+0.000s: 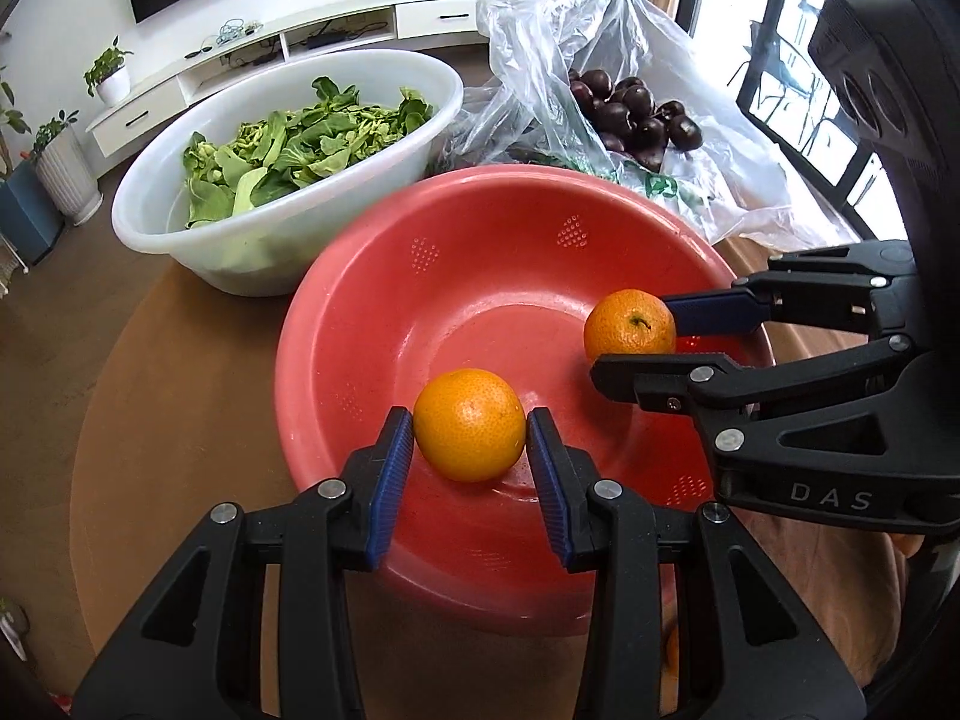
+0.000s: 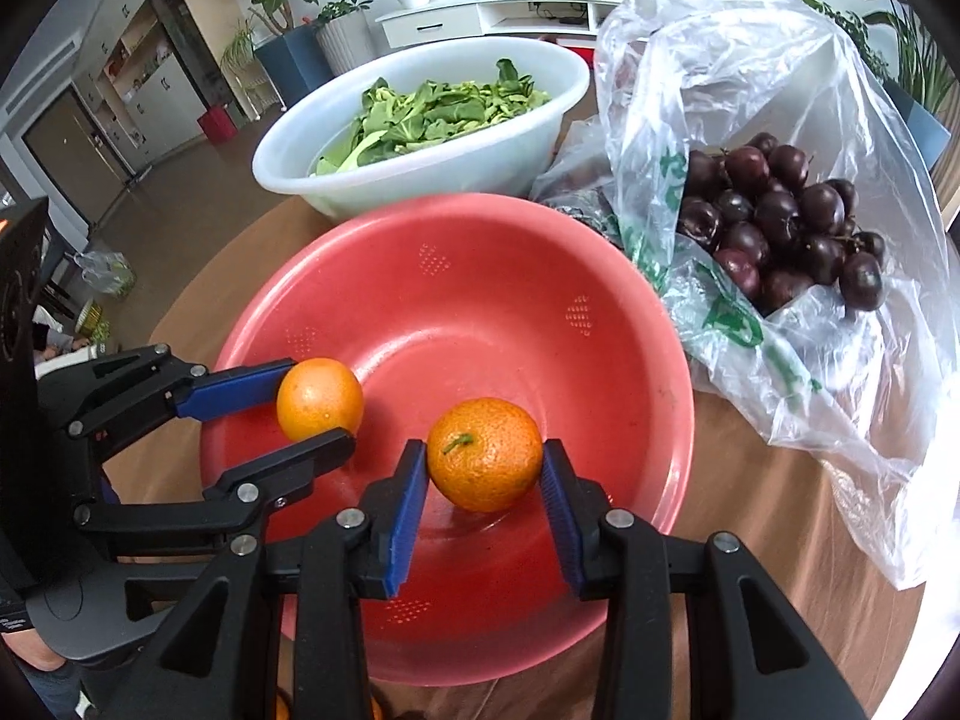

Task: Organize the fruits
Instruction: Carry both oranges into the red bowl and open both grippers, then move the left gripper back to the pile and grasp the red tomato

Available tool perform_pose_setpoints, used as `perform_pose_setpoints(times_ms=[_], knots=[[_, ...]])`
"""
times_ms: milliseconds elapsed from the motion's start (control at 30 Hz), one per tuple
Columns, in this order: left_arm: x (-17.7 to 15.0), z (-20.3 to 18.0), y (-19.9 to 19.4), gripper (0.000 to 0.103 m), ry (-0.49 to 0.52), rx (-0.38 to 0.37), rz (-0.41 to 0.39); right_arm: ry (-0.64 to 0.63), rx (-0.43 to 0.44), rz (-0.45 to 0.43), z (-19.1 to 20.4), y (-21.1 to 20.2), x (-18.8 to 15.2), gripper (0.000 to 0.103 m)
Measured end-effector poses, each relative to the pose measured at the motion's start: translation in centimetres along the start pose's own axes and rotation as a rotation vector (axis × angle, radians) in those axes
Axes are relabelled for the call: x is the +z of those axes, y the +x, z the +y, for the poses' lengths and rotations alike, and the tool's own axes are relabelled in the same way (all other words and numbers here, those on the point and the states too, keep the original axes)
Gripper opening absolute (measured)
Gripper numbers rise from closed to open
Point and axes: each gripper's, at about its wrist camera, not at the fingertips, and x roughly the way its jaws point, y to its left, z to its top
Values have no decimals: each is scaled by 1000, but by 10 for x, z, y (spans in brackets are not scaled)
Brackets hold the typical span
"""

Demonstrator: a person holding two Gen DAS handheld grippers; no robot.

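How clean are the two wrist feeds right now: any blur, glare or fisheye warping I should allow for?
Left wrist view: sharp on the left gripper and its orange; bright window at right, washed-out shine on the plastic bag, straight lines bowed at the dark corners. Right wrist view: sharp on the right gripper and its orange; the bag glares white near the right edge, red basin evenly lit.
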Motion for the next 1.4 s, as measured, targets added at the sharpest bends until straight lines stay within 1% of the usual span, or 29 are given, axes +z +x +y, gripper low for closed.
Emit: perform_pose_setpoints(times_ms=[67, 100, 133, 167, 300, 400, 467, 533, 567, 600, 633, 667, 700, 733, 767, 867, 933, 967, 1000, 1067, 1100, 1133, 1167, 1233, 1267, 1300, 1400], knots=[[0, -3, 1, 39, 21, 13, 4, 4, 4, 1, 0, 2, 2, 42], [0, -4, 1, 46, 27, 13, 5, 5, 7, 2, 0, 3, 3, 42], [0, -6, 2, 54, 34, -8, 3, 4, 7, 4, 0, 3, 3, 42], [0, -8, 2, 56, 38, -11, 4, 1, 7, 3, 0, 2, 1, 44], [0, -12, 4, 58, 56, 9, 8, -4, 12, -4, 2, 0, 0, 54], [0, -11, 2, 58, 47, 6, 4, 9, 14, -11, -1, -3, -1, 57], [0, -9, -5, 61, 41, 20, -5, 34, 23, -23, -5, -12, -3, 57], [-1, -6, -18, 70, 28, 26, -37, 72, 39, -61, -11, -27, -6, 59], [-3, -3, -29, 72, 19, 23, -67, 87, 53, -82, -13, -35, -8, 62], [-4, -2, -35, 77, 11, 23, -83, 103, 73, -112, -16, -47, -11, 67], [-7, 0, -45, 84, -3, 21, -107, 118, 90, -144, -19, -58, -16, 69], [-13, 3, -56, 88, -22, 18, -135, 133, 104, -178, -21, -70, -21, 75], [-17, 5, -65, 95, -36, 14, -154, 147, 117, -211, -23, -81, -27, 81], [-24, 7, -74, 101, -53, 6, -174, 164, 131, -248, -26, -94, -36, 84], [-32, 7, -85, 103, -65, -5, -194, 176, 145, -278, -28, -105, -46, 88], [-58, 4, -109, 103, -63, -6, -244, 196, 174, -344, -29, -131, -77, 90], [-78, -1, -126, 103, -73, -8, -295, 203, 188, -373, -26, -144, -102, 93], [-92, -2, -138, 103, -92, -7, -344, 207, 196, -386, -23, -148, -116, 95], [-104, -3, -147, 103, -109, 0, -382, 215, 208, -396, -22, -150, -129, 97], [-125, -6, -160, 103, -143, 4, -405, 245, 235, -384, -19, -150, -153, 98], [-132, -8, -163, 103, -154, 8, -393, 256, 248, -364, -17, -149, -163, 98], [-140, -10, -164, 103, -166, 14, -359, 258, 262, -341, -12, -147, -177, 98], [-149, -13, -164, 103, -175, 20, -320, 258, 261, -335, -8, -147, -187, 97], [-167, -15, -164, 103, -181, 1, -281, 251, 234, -331, 1, -146, -206, 97], [-175, -17, -162, 103, -172, -18, -267, 250, 218, -321, 4, -145, -216, 97], [-180, -20, -160, 103, -163, -22, -250, 252, 214, -309, 7, -146, -224, 97], [-191, -26, -148, 103, -122, -25, -160, 264, 213, -267, 11, -140, -239, 92]])
